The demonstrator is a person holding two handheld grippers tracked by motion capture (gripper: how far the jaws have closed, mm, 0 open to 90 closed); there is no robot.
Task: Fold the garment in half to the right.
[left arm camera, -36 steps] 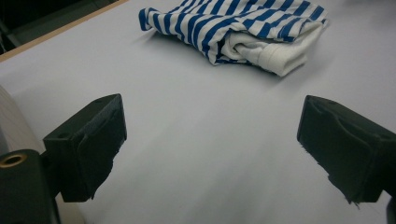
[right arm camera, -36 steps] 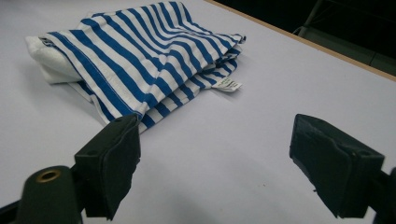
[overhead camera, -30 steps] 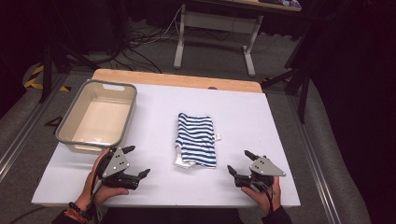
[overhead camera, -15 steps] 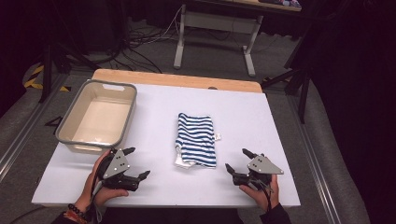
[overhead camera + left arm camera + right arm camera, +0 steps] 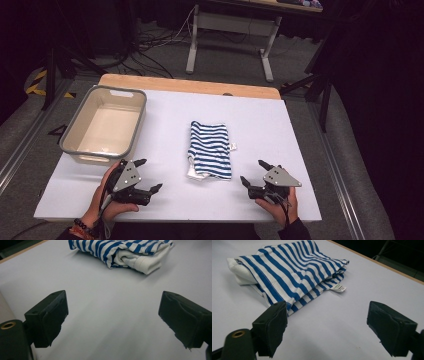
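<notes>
Worktop: white sheet over a wooden board, your hands at its near edge. Its smooth face gives a jaw nothing to bite against, so a low scoop may simply push cloth ahead of it.

Plastic tub: grey-rimmed, pale inside, at the far left, well apart from the garment. Should you carry the cloth there, a trailing hem could catch the rim and drag.

Striped garment: blue and white, folded into a narrow stack at the centre of the worktop, between your two grippers and apart from both. White ribbed edge faces you. Pinch only the top layer and the fold will peel open as you lift; uneven pulls from the two sides would skew it.

Left gripper: resting near the front edge, jaws spread wide, nothing held. Its own view shows the ribbed edge ahead.

Right gripper: likewise wide apart and empty, just off the garment's near right corner.

Care label: small white tag, possibly sewn at a side seam, poking out on the right. Gripping it alone would lift little and could tear.
</notes>
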